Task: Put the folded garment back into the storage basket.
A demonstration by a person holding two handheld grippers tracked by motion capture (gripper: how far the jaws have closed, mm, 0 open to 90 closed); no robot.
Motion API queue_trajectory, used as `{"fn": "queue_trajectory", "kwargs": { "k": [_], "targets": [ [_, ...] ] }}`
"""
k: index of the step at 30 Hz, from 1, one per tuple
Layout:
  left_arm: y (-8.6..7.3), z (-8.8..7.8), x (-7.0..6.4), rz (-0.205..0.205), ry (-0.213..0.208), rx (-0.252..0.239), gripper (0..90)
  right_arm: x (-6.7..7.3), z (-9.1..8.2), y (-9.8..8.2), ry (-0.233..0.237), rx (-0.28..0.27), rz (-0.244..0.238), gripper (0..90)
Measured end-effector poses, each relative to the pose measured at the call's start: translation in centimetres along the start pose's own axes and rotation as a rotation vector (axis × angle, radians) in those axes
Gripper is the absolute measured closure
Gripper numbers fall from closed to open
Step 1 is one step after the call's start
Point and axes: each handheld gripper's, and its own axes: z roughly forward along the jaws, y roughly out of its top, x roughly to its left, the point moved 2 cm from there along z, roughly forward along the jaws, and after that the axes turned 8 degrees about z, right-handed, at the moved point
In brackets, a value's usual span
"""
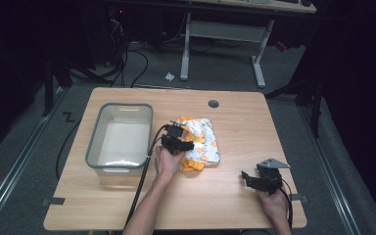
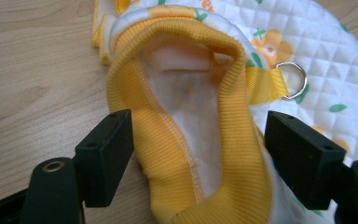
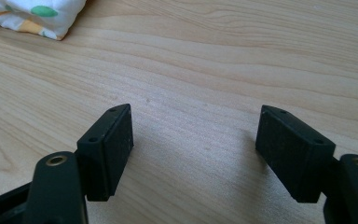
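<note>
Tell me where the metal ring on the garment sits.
In the left gripper view, the metal ring hangs from a yellow strap right of the ribbed opening.

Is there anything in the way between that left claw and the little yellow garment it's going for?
Nothing visible. The left gripper is open, and the garment's yellow ribbed collar already lies between its fingers, with bare table beside it.

Grey plastic bin at table's nine o'clock, holding nothing (pale floor visible). Round cable hole near twelve. White-legged desk beyond, twelve o'clock; paper scrap on floor there.
</note>
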Motion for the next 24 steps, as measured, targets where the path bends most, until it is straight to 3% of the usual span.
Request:
{"fn": "queue_trajectory", "kwargs": {
  "k": [7, 10, 12, 18, 24],
  "targets": [
    [-0.28, 0.67, 0.17, 0.013, 0.009, 0.020, 29.9, 0.00, 0.00, 0.00, 0.000, 0.000, 0.000, 27.7],
    [-0.29, 0.75, -0.15, 0.075, 0.039, 0.022, 37.4, 0.01, 0.00, 0.00, 0.000, 0.000, 0.001, 27.7],
    [-0.30, 0.75, -0.47, 0.112, 0.033, 0.014, 45.2, 0.00, 0.00, 0.01, 0.000, 0.001, 0.000, 27.7],
    [-0.30, 0.64, -0.54, 0.101, -0.016, 0.005, 64.8, 0.01, 0.00, 0.00, -0.001, 0.000, 0.000, 27.7],
    [-0.29, 0.48, -0.40, 0.082, -0.049, 0.002, 72.5, 0.01, 0.00, 0.00, -0.001, 0.000, 0.000, 27.7]
  ]
}}
